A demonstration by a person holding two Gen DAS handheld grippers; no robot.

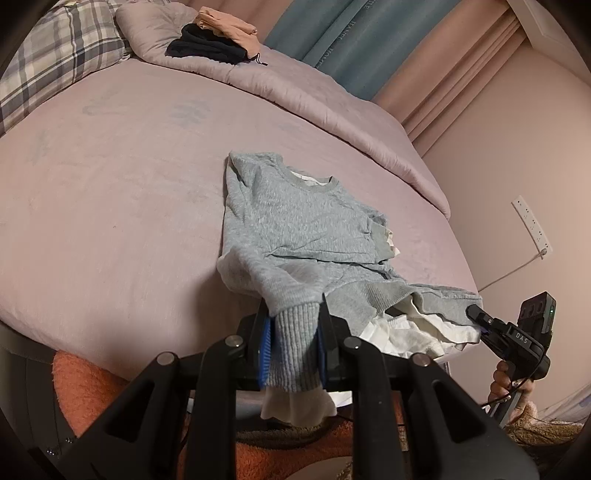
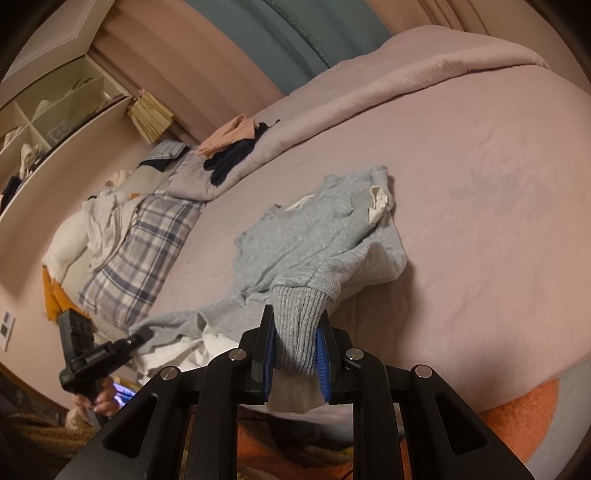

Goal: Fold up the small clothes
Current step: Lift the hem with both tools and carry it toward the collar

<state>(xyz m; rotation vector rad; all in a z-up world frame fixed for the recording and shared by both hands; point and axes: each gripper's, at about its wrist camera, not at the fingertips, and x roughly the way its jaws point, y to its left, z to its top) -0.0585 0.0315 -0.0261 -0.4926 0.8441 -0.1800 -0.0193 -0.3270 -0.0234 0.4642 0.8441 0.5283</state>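
Note:
A small light grey sweater point(image 1: 295, 225) with white lining lies on the mauve bed point(image 1: 110, 206), neck away from me. My left gripper point(image 1: 293, 325) is shut on a ribbed grey sleeve cuff point(image 1: 295, 343) at the bed's near edge. In the left wrist view the other gripper point(image 1: 476, 314) pinches the sweater's hem corner at the right. In the right wrist view my right gripper point(image 2: 297, 332) is shut on a ribbed cuff point(image 2: 299, 325) of the same sweater point(image 2: 306, 229); the other gripper point(image 2: 142, 338) holds the hem at the left.
A folded peach garment point(image 1: 225, 22) and a dark garment point(image 1: 207, 46) lie on the rolled duvet at the far side. Plaid pillows point(image 1: 55, 55) lie at the head. An orange fuzzy fabric point(image 1: 92, 387) is below the bed edge. A wall socket point(image 1: 532, 229) is on the right.

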